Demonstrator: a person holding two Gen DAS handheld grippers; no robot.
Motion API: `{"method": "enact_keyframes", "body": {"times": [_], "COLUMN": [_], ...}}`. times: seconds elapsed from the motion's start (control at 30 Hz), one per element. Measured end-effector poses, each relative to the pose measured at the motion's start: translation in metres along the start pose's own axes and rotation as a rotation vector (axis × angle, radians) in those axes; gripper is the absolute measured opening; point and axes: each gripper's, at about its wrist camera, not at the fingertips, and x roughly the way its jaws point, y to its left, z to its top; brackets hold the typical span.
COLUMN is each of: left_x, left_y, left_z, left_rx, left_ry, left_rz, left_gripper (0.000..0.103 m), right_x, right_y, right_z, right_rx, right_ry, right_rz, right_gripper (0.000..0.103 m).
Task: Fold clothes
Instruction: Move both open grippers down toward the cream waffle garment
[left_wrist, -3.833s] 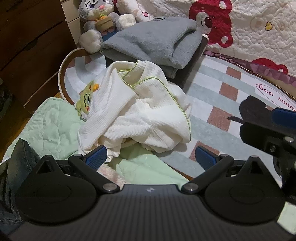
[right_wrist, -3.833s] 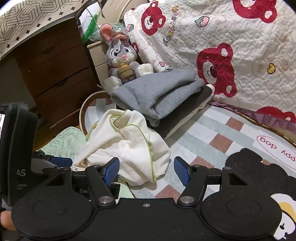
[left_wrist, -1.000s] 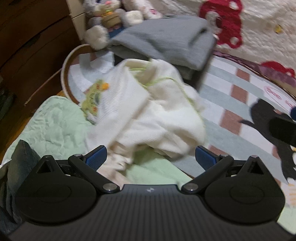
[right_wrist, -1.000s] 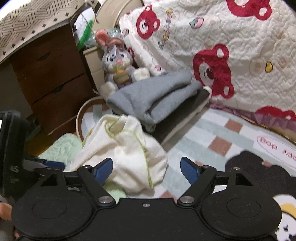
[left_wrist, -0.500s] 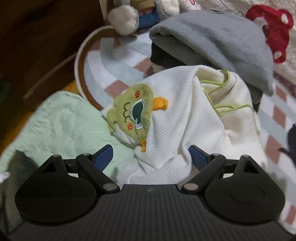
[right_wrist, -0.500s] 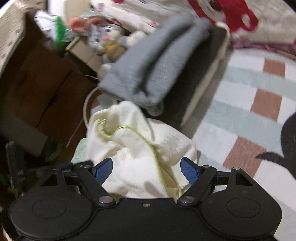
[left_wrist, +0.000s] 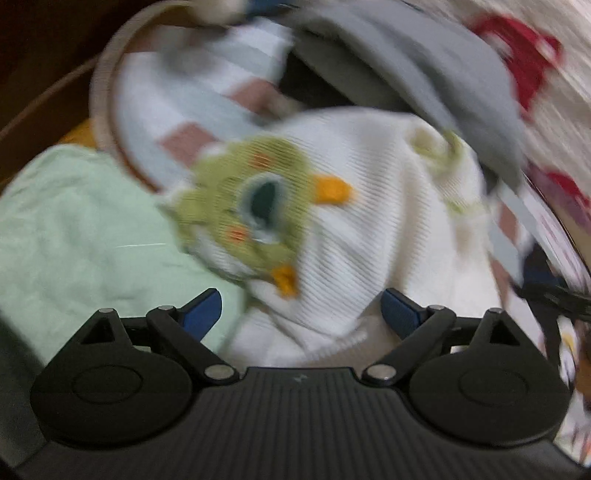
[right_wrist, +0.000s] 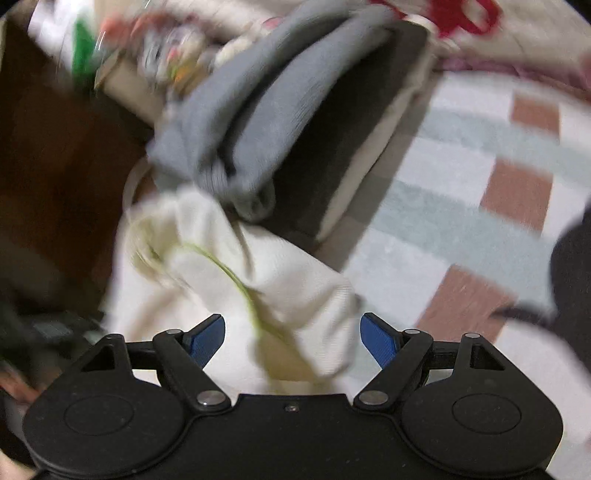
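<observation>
Hovering over white garment, left tool spread, right tool spread

Left tongs: blue pads spread wide, nothing clamped between them, pointed down and forward. Right tongs: pads also held wide apart, nothing pinched, angled down. Both views are motion-blurred. In the left view the right tongs are seen at the right edge; their state can't be read there.

Both wrist views look down closely on the white garment.
</observation>
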Motion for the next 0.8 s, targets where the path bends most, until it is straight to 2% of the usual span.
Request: {"method": "enact_keyframes", "body": {"times": [0.07, 0.2, 0.43, 0.57, 0.67, 0.77, 0.8], "left_x": [0.006, 0.020, 0.034, 0.051, 0.057, 0.064, 0.066], "left_y": [-0.001, 0.016, 0.027, 0.022, 0.017, 0.012, 0.010], "left_z": [0.003, 0.017, 0.026, 0.025, 0.020, 0.015, 0.014], "left_rx": [-0.001, -0.135, -0.270, -0.252, -0.270, -0.288, -0.294], "left_ry": [0.013, 0.000, -0.056, 0.051, 0.078, 0.105, 0.114], "left_rz": [-0.006, 0.055, 0.014, -0.082, -0.101, -0.121, -0.127], "left_gripper": [0.094, 0.095, 0.096, 0.097, 0.097, 0.103, 0.103], "right_x": [0.006, 0.018, 0.020, 0.027, 0.029, 0.029, 0.033], "right_y": [0.014, 0.007, 0.004, -0.003, -0.005, 0.002, 0.002], "right_z": [-0.005, -0.005, -0.020, -0.027, -0.031, -0.035, -0.034], "right_rx": [-0.162, -0.073, -0.086, -0.017, 0.041, 0.044, 0.056], "right_ry": [-0.011, -0.030, -0.045, -0.057, -0.054, -0.052, -0.062], "right_rz": [-0.062, 0.045, 0.044, 0.060, 0.064, 0.138, 0.139], "right_gripper": [0.084, 0.084, 0.084, 0.084, 0.084, 0.084, 0.084]}}
